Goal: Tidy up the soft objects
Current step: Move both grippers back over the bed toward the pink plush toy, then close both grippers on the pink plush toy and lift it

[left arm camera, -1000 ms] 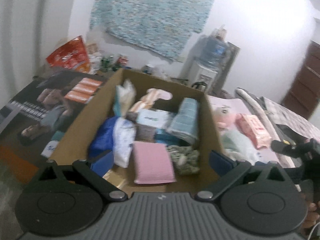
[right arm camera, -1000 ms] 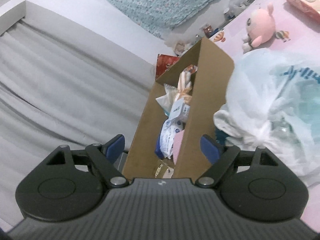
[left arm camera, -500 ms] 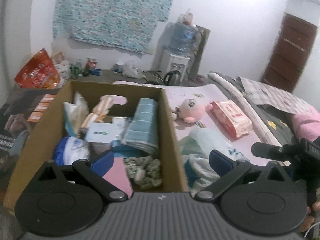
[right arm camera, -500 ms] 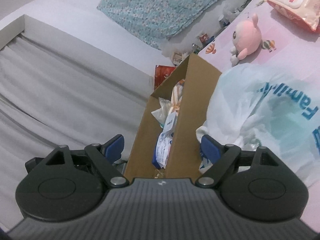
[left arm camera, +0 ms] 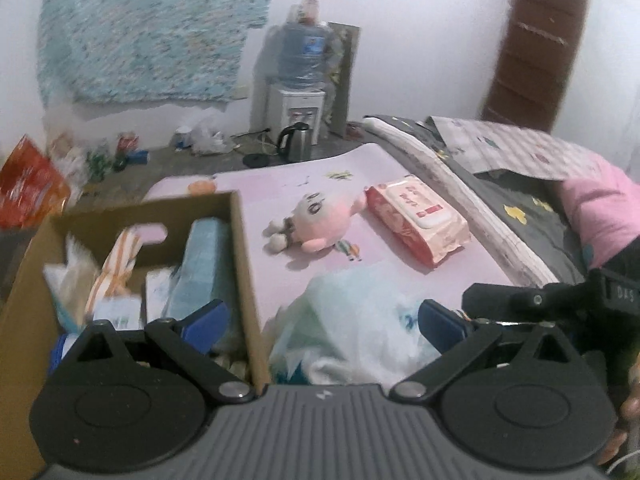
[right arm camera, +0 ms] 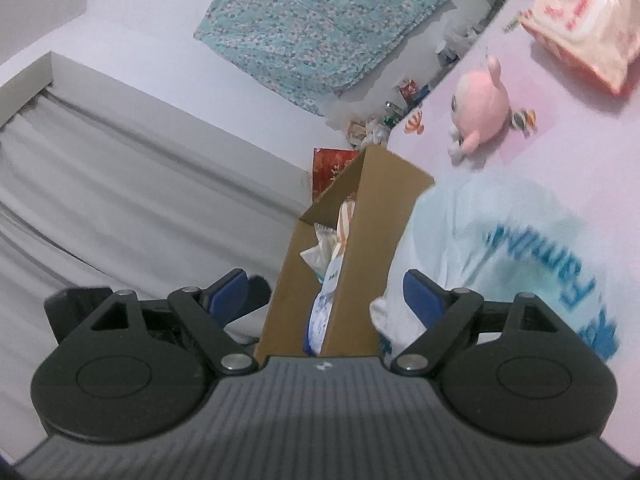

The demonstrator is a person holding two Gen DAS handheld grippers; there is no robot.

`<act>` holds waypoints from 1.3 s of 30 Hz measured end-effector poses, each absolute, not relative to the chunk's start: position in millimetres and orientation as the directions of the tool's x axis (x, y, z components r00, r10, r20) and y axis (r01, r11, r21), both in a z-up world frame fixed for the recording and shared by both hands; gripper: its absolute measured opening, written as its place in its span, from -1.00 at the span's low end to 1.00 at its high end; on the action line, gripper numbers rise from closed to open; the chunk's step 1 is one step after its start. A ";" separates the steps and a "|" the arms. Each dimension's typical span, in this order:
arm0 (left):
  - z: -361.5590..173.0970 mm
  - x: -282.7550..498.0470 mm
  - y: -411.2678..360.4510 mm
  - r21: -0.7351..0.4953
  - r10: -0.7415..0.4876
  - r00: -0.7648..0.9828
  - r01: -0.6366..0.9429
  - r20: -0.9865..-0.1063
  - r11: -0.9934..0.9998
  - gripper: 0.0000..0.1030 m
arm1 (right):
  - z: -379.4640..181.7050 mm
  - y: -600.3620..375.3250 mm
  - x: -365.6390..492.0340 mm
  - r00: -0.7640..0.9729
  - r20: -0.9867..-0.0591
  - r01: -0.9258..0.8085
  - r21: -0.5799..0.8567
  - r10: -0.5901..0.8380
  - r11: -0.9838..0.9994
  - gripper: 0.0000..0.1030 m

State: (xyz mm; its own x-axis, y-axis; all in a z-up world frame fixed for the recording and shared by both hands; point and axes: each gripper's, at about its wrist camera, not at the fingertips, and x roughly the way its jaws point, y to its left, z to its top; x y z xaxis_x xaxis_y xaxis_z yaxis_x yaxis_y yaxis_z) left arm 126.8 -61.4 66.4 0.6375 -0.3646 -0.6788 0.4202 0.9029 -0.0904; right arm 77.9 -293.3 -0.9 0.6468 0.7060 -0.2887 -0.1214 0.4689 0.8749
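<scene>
Risk notes, largest item first.

Pink mat [left arm camera: 280, 216] on the floor carries everything loose; it sits next to a bed with dark bedding. No hazard from it.

Cardboard box [left arm camera: 244, 272], open top, already crowded: folded teal towel [left arm camera: 200, 264], orange-striped item, white packets. It touches the plastic bag's left side. Risk: little free room near the right wall, so a bulky item pushed in could ride up over the rim or drag the box sideways.

White plastic bag [right arm camera: 520, 248], blue lettering, soft contents, lies just beside the box and directly ahead of both tools. Likely the next pick. Risk: thin film. A pinch on a loose fold alone would lift film, not load; the bag could tear or spill. Both views are motion-blurred here, so its knot or mouth cannot be located.

Wet-wipe pack [left arm camera: 416, 220] and pink plush toy [left arm camera: 316, 224] lie further back on the mat, touching or nearly so. Grabbing one could nudge the other.

Left gripper [left arm camera: 320, 322]: jaws spread wide, nothing between them. Right gripper [right arm camera: 326, 294]: jaws wide, empty. The right tool appears at the left view's right edge, close by; collision over the bag is possible.
</scene>
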 end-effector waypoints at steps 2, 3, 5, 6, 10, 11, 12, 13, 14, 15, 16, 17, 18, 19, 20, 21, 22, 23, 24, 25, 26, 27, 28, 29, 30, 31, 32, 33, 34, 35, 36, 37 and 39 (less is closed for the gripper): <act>69.0 138.7 -76.1 -0.041 -0.344 0.642 0.438 -0.685 0.898 0.98 | 6.1 -301.1 88.6 0.650 -0.291 -0.133 0.866 0.702 0.482 0.66; 70.3 144.9 -84.7 -0.011 -0.336 0.645 0.452 -0.686 0.892 0.98 | 9.9 -306.1 95.2 0.653 -0.293 -0.139 0.860 0.698 0.492 0.66; 70.5 156.2 -99.6 0.050 -0.321 0.657 0.480 -0.682 0.876 0.98 | 16.7 -316.1 111.0 0.663 -0.306 -0.144 0.844 0.683 0.517 0.66; 69.2 163.1 -107.5 0.083 -0.312 0.664 0.491 -0.680 0.867 0.98 | 19.9 -321.4 121.2 0.666 -0.318 -0.142 0.834 0.675 0.534 0.66; 56.9 197.9 -137.2 0.145 -0.275 0.653 0.513 -0.705 0.846 0.98 | 24.6 -337.9 173.1 0.650 -0.377 -0.123 0.804 0.659 0.581 0.66; 52.5 209.2 -143.2 0.136 -0.275 0.635 0.520 -0.722 0.843 0.98 | 24.3 -339.9 185.9 0.646 -0.396 -0.113 0.796 0.653 0.594 0.66; 48.2 220.4 -148.4 0.123 -0.275 0.613 0.526 -0.741 0.841 0.98 | 23.6 -341.8 202.4 0.639 -0.428 -0.098 0.779 0.639 0.620 0.66; 43.6 231.1 -153.0 0.113 -0.273 0.591 0.533 -0.759 0.838 0.98 | 22.0 -342.4 217.3 0.630 -0.457 -0.095 0.757 0.628 0.646 0.66; 38.4 242.9 -159.0 0.106 -0.269 0.569 0.539 -0.777 0.836 0.98 | 19.6 -343.6 229.2 0.625 -0.480 -0.085 0.742 0.615 0.665 0.66; 32.4 255.7 -165.2 0.102 -0.257 0.551 0.538 -0.794 0.837 0.98 | 14.7 -344.2 245.7 0.615 -0.514 -0.063 0.723 0.597 0.688 0.66; 26.6 267.0 -170.4 0.099 -0.243 0.534 0.533 -0.810 0.841 0.98 | 10.1 -345.7 259.6 0.603 -0.539 -0.047 0.711 0.588 0.701 0.66; 20.5 278.8 -175.1 0.091 -0.229 0.513 0.525 -0.827 0.846 0.98 | 5.4 -347.5 271.9 0.597 -0.554 -0.035 0.705 0.581 0.708 0.66; 14.9 289.0 -178.1 0.080 -0.218 0.493 0.514 -0.842 0.854 0.98 | 0.0 -350.1 285.3 0.592 -0.569 -0.019 0.699 0.572 0.715 0.66; 8.5 299.5 -181.6 0.067 -0.210 0.473 0.503 -0.855 0.862 0.98 | -7.0 -352.2 299.4 0.582 -0.589 0.000 0.689 0.561 0.724 0.66; 0.7 311.8 -184.8 0.051 -0.202 0.450 0.489 -0.870 0.871 0.97 | -11.6 -353.4 308.8 0.577 -0.601 0.012 0.683 0.552 0.731 0.66; -5.2 319.7 -185.6 0.043 -0.189 0.437 0.469 -0.879 0.882 0.94 | -17.1 -353.4 320.1 0.576 -0.618 0.025 0.668 0.536 0.743 0.66; -11.9 329.1 -187.0 0.034 -0.176 0.422 0.445 -0.889 0.895 0.92 | -21.0 -352.8 328.7 0.572 -0.631 0.027 0.653 0.524 0.756 0.66; -17.6 337.0 -187.5 0.022 -0.172 0.407 0.431 -0.897 0.902 0.89 | -25.5 -351.7 337.3 0.565 -0.642 0.027 0.641 0.517 0.767 0.66; -23.8 344.9 -188.1 0.008 -0.172 0.392 0.417 -0.904 0.909 0.84 | -31.7 -351.1 346.3 0.555 -0.653 0.030 0.635 0.515 0.772 0.66; -29.6 351.9 -188.4 -0.003 -0.170 0.381 0.401 -0.909 0.916 0.80 | -36.9 -349.8 354.0 0.544 -0.661 0.032 0.632 0.517 0.774 0.66; -34.9 358.3 -188.8 -0.009 -0.164 0.372 0.384 -0.913 0.923 0.73 | -41.8 -348.9 361.3 0.534 -0.667 0.033 0.631 0.519 0.775 0.66; -39.1 363.6 -190.2 -0.012 -0.157 0.365 0.370 -0.918 0.929 0.67 | -46.5 -346.9 368.7 0.527 -0.675 0.032 0.623 0.516 0.782 0.66; -42.7 368.0 -190.0 -0.014 -0.151 0.361 0.355 -0.920 0.935 0.64 | -50.9 -344.5 375.9 0.520 -0.687 0.031 0.609 0.508 0.793 0.66; -46.8 372.7 -189.6 -0.017 -0.148 0.361 0.341 -0.921 0.940 0.60 | -55.2 -341.3 381.8 0.519 -0.692 0.033 0.603 0.502 0.797 0.66; -48.4 375.7 -190.5 -0.017 -0.145 0.362 0.334 -0.921 0.942 0.60 | -61.0 -341.0 390.4 0.514 -0.695 0.037 0.603 0.502 0.797 0.66; -50.6 378.2 -190.4 -0.016 -0.141 0.362 0.327 -0.921 0.945 0.60 | -65.3 -340.3 395.4 0.509 -0.697 0.042 0.605 0.504 0.795 0.66; -52.6 381.4 -190.2 -0.013 -0.134 0.363 0.317 -0.922 0.948 0.59 | -69.8 -340.5 399.6 0.503 -0.699 0.048 0.610 0.508 0.791 0.66; -55.3 384.7 -189.9 -0.010 -0.127 0.364 0.308 -0.923 0.951 0.57 | -74.0 -339.7 402.2 0.497 -0.699 0.057 0.617 0.513 0.785 0.66; -56.8 387.2 -190.3 -0.012 -0.127 0.361 0.305 -0.924 0.952 0.59 | -78.8 -339.1 405.8 0.488 -0.700 0.061 0.624 0.522 0.779 0.66; -58.4 389.4 -190.1 -0.026 -0.138 0.354 0.304 -0.925 0.952 0.60 | -82.9 -338.2 409.5 0.480 -0.699 0.065 0.631 0.530 0.773 0.65; -59.4 390.4 -191.2 -0.035 -0.146 0.350 0.305 -0.925 0.952 0.60 | -87.5 -337.0 412.5 0.469 -0.698 0.069 0.639 0.540 0.766 0.65; -59.7 391.0 -192.8 -0.037 -0.149 0.349 0.309 -0.925 0.950 0.60 | -90.2 -335.4 413.7 0.459 -0.699 0.067 0.643 0.549 0.763 0.64; -59.1 390.6 -197.2 -0.032 -0.151 0.355 0.319 -0.923 0.947 0.59 | -95.1 -331.9 413.7 0.442 -0.698 0.063 0.651 0.564 0.756 0.61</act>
State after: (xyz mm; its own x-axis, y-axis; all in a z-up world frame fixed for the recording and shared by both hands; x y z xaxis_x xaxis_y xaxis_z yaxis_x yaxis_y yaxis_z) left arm 390.6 -197.2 -59.1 0.3552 -0.1508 -0.9226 0.3187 0.9473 -0.0322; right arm 413.7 -331.9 -95.1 0.4424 0.5637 -0.6975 0.0627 0.7564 0.6511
